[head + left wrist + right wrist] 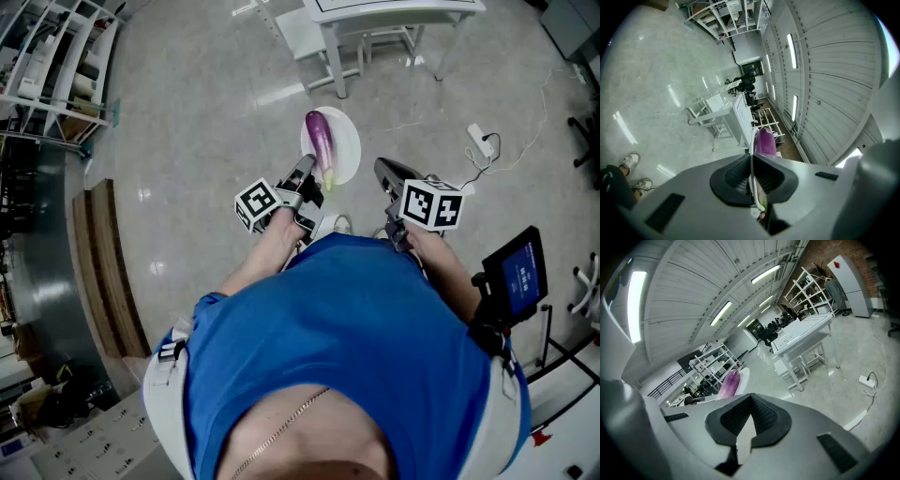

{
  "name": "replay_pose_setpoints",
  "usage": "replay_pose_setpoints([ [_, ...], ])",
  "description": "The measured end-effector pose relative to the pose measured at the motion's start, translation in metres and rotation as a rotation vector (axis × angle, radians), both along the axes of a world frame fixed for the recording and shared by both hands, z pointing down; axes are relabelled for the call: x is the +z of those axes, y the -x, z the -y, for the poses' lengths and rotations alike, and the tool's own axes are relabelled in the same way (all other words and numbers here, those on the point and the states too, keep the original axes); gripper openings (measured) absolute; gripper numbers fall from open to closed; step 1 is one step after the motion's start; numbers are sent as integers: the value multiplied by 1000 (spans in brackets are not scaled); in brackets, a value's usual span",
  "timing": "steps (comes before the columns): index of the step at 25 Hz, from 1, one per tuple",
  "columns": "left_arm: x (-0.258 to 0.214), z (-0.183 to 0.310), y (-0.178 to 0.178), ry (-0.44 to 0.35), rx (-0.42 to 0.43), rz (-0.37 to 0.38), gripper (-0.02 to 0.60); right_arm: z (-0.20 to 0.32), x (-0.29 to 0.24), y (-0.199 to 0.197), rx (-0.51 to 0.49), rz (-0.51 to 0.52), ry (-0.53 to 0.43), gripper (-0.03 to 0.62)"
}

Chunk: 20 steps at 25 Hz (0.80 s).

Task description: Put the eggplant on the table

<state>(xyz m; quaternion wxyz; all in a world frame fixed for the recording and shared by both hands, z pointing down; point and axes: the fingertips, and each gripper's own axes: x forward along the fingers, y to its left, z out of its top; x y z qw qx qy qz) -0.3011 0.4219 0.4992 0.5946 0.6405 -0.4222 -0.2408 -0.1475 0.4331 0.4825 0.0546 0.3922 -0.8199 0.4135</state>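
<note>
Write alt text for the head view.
From above: the left tool grips the rim of a white plate carrying an eggplant. The right tool is shut and empty; a white table stands ahead.

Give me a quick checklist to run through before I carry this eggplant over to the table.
1. Grip: the left gripper is shut on the rim of the plate: ok.
2. Load: the eggplant lies on the plate: ok.
3. Plate held level: cannot tell.
4. Spare hand: the right gripper has its jaws together on nothing: ok.
5. Target: the table is ahead in the head view: ok.
6. Free room on the table's top: cannot tell, only an edge shows.
</note>
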Motion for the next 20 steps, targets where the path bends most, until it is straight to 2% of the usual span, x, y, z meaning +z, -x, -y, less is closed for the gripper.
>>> replay_pose_setpoints([
  [20, 1, 12, -3, 1, 29, 21, 25, 8, 10, -10, 58, 27, 34, 2],
])
